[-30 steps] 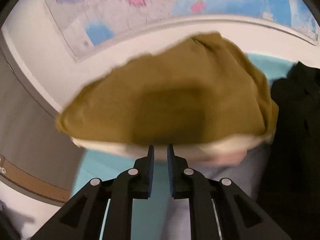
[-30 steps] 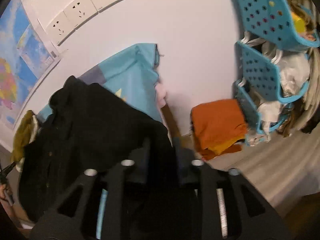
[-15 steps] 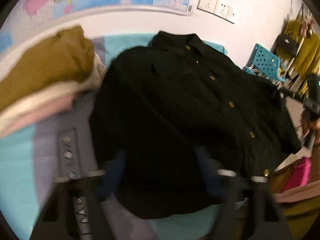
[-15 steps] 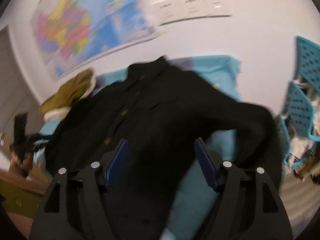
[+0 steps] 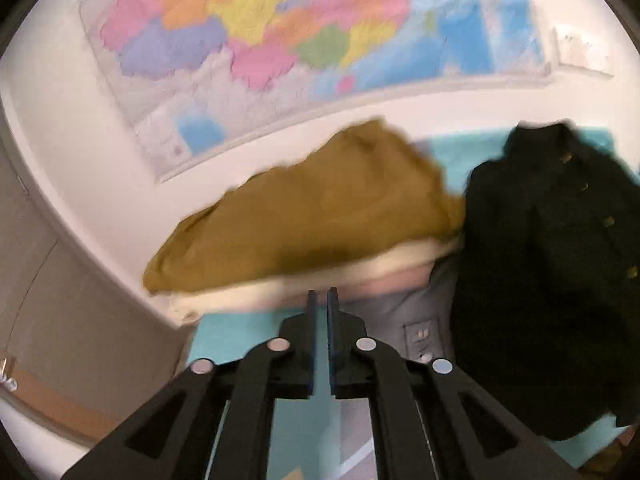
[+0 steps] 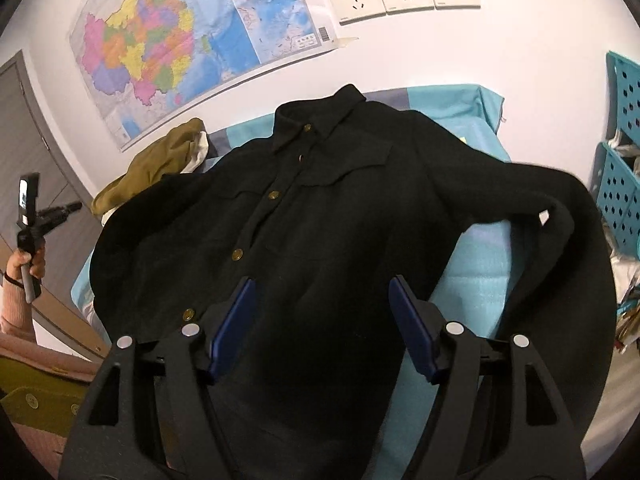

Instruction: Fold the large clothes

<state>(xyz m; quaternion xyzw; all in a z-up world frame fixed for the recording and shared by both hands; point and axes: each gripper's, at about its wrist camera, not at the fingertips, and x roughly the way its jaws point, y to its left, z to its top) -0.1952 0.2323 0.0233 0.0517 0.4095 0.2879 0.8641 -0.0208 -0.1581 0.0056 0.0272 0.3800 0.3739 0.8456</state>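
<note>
While the right gripper (image 6: 322, 322) hovers with jaws wide and empty over the lower front of the black shirt (image 6: 340, 216), the left gripper (image 5: 320, 340) has just closed on nothing, pointing at a stack of folded clothes (image 5: 312, 216). Buttoned and face up on the teal bedsheet (image 6: 476, 252), the shirt looks spread ready for its first fold, which calls for pinching a sleeve or side edge
</note>
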